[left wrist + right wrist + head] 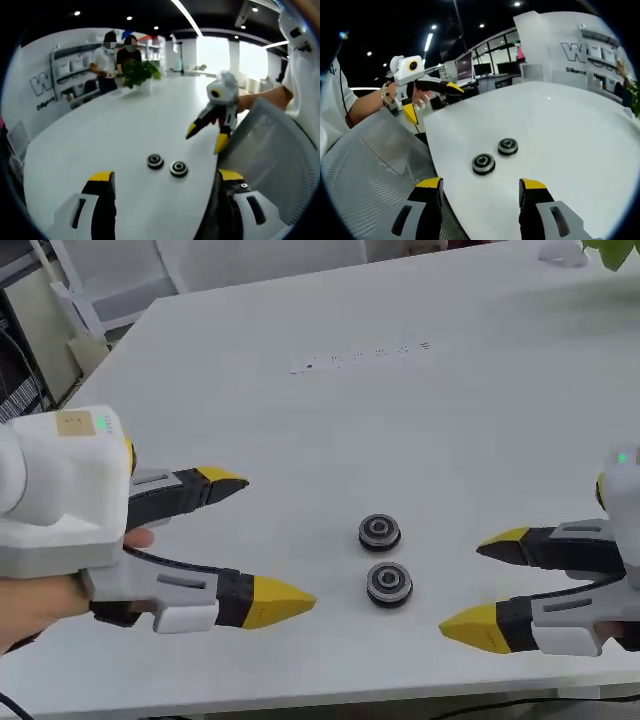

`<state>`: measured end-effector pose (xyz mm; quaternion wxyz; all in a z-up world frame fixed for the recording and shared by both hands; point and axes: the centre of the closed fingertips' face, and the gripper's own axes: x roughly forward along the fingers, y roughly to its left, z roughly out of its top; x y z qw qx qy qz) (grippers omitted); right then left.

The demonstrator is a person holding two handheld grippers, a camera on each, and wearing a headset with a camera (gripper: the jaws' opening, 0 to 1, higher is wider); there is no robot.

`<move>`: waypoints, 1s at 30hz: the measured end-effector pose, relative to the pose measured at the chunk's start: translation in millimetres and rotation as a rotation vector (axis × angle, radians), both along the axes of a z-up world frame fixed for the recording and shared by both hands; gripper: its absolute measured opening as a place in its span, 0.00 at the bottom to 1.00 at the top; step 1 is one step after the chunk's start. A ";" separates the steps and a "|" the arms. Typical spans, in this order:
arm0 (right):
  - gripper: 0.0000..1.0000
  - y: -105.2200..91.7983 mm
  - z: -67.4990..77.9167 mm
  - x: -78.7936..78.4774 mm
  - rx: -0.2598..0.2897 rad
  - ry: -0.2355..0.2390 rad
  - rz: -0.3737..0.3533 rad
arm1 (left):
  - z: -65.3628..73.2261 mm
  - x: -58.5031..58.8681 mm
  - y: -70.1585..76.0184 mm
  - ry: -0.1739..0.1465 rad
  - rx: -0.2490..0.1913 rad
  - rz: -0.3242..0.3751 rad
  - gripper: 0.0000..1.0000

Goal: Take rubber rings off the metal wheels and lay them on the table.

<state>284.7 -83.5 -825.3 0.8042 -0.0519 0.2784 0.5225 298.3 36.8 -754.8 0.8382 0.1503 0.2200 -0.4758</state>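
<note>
At the near edge of the table, the left gripper sits on the left and the right gripper on the right. Both have jaws spread wide and hold nothing. Between them, closer to the right one, lie the near wheel and the far wheel, just apart, with their black rings on. A plant stands at the far right.

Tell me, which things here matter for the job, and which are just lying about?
For the job: far wheel, near wheel, both ringed in black; left gripper, right gripper, jaws open; table.
Just about: potted plant, mesh chair.
</note>
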 end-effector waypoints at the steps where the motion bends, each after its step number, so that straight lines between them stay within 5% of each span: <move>1: 0.59 1.3 -0.3 0.8 0.003 0.002 0.005 | -0.3 0.3 -0.8 0.001 0.002 -0.002 0.85; 22: 0.54 16.1 -8.5 17.9 0.011 0.001 0.053 | -9.5 3.7 -19.3 0.039 0.006 -0.058 0.83; 30: 0.50 23.5 -15.8 17.4 0.001 -0.001 0.085 | -10.3 7.1 -34.7 0.023 -0.004 -0.097 0.79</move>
